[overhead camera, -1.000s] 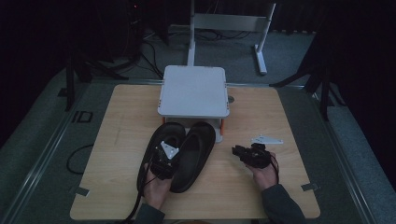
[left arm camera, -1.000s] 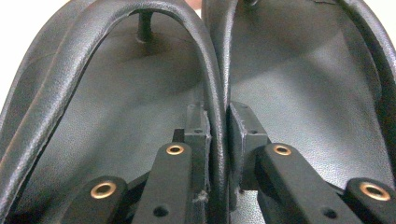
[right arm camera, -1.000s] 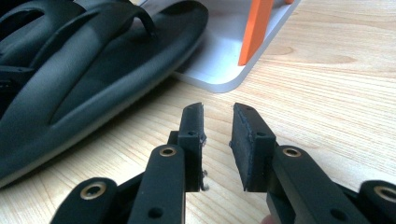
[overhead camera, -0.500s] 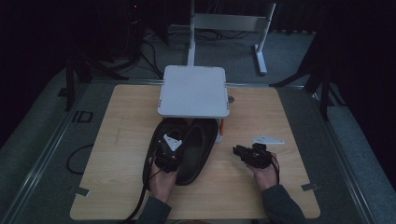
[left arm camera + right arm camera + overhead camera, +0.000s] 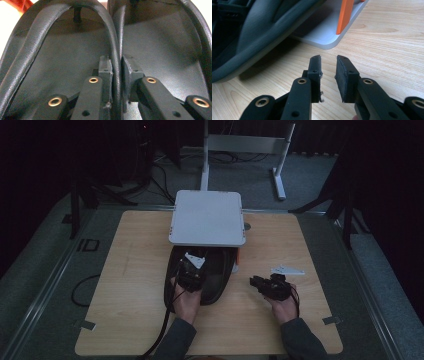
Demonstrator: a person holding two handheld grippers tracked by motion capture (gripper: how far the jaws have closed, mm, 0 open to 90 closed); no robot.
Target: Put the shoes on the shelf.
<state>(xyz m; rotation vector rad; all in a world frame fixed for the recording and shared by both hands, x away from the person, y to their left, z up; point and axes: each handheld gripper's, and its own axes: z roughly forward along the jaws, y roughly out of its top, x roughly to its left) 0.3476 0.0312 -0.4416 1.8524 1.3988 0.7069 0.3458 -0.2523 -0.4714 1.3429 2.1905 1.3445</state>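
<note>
Sandals (image 5: 212,270), a black pair with a matte, leathery grain, lie side by side at the centre of the high view, their toe ends tucked under the near edge of a white rack (image 5: 207,217) that sits at the upper middle of the pale wooden table (image 5: 130,270). The rack's top is a flat square slab with rounded corners; in the right gripper view an orange leg (image 5: 344,15) stands on its grey lower shelf (image 5: 325,32) at the top of the frame. From my remote seat I see the left gripper (image 5: 116,67) pinched on the sandals where the two inner edges meet: in its own view the black jaws press from either side on the rolled, stitched rims, with the curved strap (image 5: 50,22) of one sandal arching across the upper left and the smooth footbed of the other spreading to the right. In the high view that gripper (image 5: 191,270) rests over the pair just left of centre, the hand (image 5: 187,300) below it. The right gripper (image 5: 328,67) sits low over bare wood grain, its jaws a narrow gap apart with nothing between them; the dark sole edge of a sandal (image 5: 257,35) slants across the upper left of its view, apart from the jaws. In the high view this gripper (image 5: 262,284) lies at the lower right of centre, clear of the pair. A small white, flat, wedge-shaped piece (image 5: 287,270) lies on the table just above and right of it.
</note>
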